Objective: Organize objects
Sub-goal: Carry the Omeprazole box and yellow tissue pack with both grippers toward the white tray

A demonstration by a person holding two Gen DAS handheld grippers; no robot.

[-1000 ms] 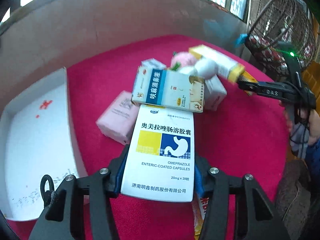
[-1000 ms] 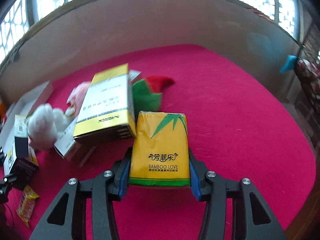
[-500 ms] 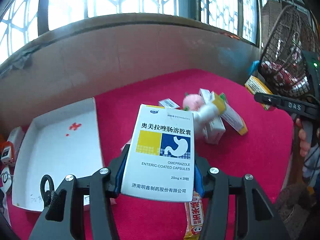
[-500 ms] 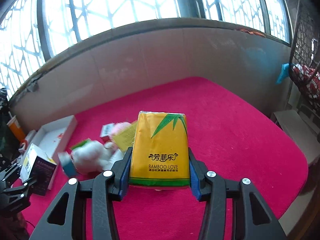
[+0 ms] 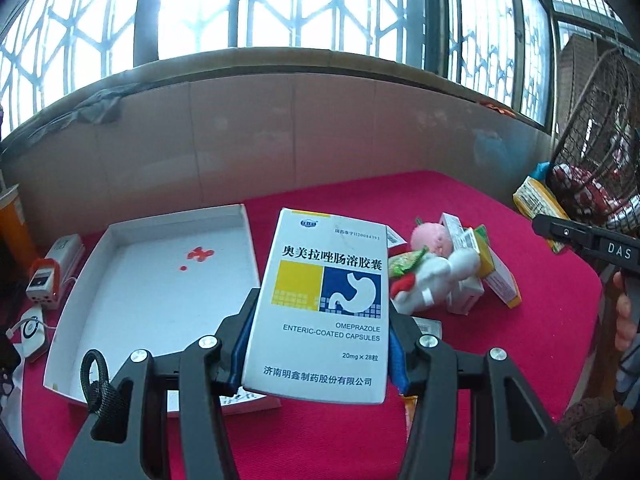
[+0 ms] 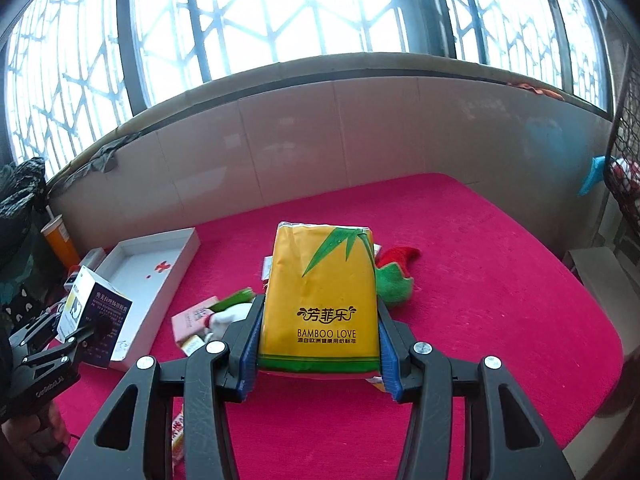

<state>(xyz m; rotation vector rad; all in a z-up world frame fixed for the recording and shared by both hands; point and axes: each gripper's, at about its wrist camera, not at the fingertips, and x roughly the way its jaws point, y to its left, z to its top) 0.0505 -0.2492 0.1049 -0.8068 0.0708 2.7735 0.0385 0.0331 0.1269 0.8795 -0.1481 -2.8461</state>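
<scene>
My left claw (image 5: 320, 344) clamps a white omeprazole box (image 5: 324, 304), yellow and blue panels up, long axis toward 12 o'clock; my right claw (image 6: 318, 350) clamps a yellow Bamboo Love tissue pack (image 6: 320, 292) likewise, both above the red counter (image 6: 480, 280).

You see a white medicine box (image 5: 324, 304) printed with one yellow square, one blue square bearing a white stomach shape, and blue lettering. Your yellow tissue pack (image 6: 320, 296) carries green bamboo leaves and a green band along its lower edge. The cloth-covered table (image 6: 480, 280) is crimson. The shallow white cardboard tray (image 5: 156, 280) shows red marks.
</scene>
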